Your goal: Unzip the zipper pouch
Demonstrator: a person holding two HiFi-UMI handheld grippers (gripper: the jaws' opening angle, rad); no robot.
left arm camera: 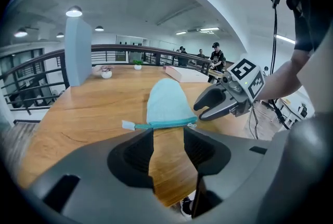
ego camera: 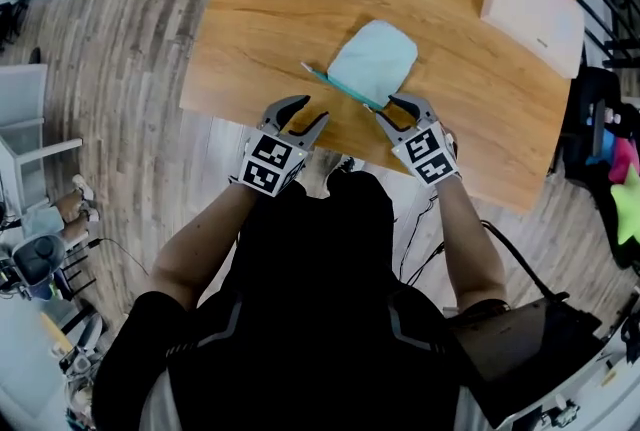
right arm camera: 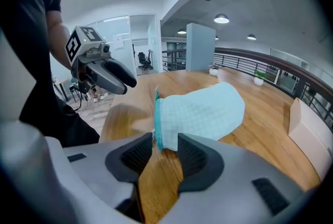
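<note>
On the wooden table, a white box lies at the far right edge. A pale blue zipper pouch lies flat near the front edge, its teal zipper facing the person. The left gripper hangs just in front of the zipper's left half with its jaws apart and only bare table between them. The right gripper is at the pouch's right corner, also spread. The zipper end sits between its tips, and the pads are not pressing on it. A small white tab sticks out past the zipper's left end.
</note>
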